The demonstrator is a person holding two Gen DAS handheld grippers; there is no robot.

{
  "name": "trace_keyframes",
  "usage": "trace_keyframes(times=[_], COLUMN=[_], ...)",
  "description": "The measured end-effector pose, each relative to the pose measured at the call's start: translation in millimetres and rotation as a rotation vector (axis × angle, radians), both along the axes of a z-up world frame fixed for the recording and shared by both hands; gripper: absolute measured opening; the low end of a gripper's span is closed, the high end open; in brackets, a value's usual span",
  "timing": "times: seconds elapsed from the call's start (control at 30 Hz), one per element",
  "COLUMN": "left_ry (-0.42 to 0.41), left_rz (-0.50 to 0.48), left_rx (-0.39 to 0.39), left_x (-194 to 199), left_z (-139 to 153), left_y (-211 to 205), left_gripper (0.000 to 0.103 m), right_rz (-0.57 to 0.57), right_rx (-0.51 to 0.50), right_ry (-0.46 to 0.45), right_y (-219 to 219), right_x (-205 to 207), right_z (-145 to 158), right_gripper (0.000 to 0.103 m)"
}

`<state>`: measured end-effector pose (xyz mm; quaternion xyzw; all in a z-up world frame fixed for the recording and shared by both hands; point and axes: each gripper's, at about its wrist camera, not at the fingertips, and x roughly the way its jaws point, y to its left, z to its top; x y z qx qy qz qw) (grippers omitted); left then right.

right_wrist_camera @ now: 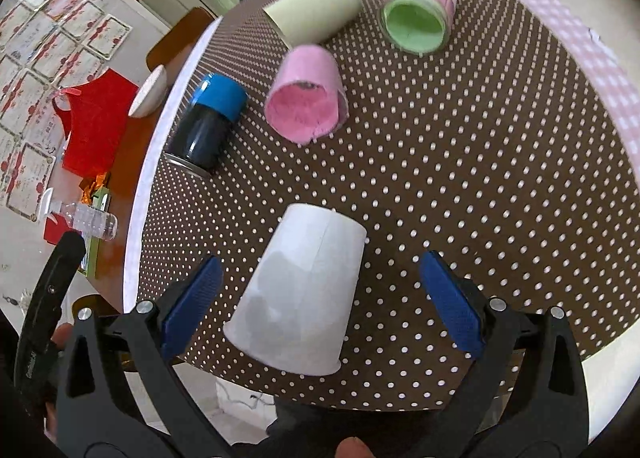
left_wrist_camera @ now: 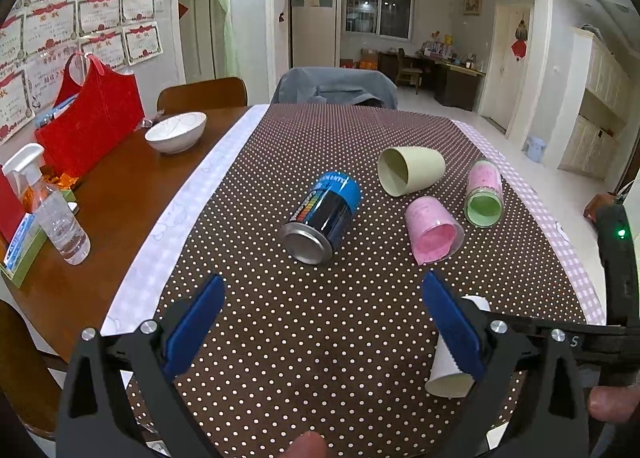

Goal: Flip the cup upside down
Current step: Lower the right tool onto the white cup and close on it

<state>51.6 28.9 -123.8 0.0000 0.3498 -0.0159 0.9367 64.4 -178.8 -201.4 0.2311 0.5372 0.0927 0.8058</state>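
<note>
White paper cup [right_wrist_camera: 300, 294] lies between the spread right claw [right_wrist_camera: 320, 298], long axis pointing forward; left claw [left_wrist_camera: 324, 322] spread, farther.

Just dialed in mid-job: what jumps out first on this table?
A white paper cup sits between the open right gripper fingers, near the table edge on the brown polka-dot cloth. Farther out, four containers lie on their sides: a blue-capped can, a cream cup, a pink cup and a green-lidded jar. The left gripper is open, holding nothing.
</note>
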Motion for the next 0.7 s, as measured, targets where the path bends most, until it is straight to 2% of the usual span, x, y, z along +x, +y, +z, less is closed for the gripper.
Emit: trace_keyframes(times=[0.37,0.53,0.6,0.67,0.7], left_ry=[0.033,0.042,0.044,0.044,0.044], left_rz=[-0.017,-0.014,-0.012,-0.011,-0.011], left_rx=[-0.009,-0.007,-0.005,-0.002,-0.001], left_x=[9.6,10.3,10.3,10.5,10.0], left_z=[-13.7,-16.8,-16.8,-16.6,-16.3], left_y=[4.6,5.0,5.2,4.5,3.8], left_gripper=[0.097,0.097,0.097,0.097,0.097], right_rz=[0.008,0.022,0.026,0.035,0.040], right_rx=[0.025,0.027,0.012,0.028,0.025], right_ry=[0.083,0.111,0.111,0.115,0.114], right_y=[7.0,12.2,13.8,13.4,13.5], right_x=[16.8,25.9,28.6,30.2,31.0], right_z=[-12.7,-19.5,-20.7,-21.3,-20.8], right_gripper=[0.096,0.086,0.074,0.066,0.066])
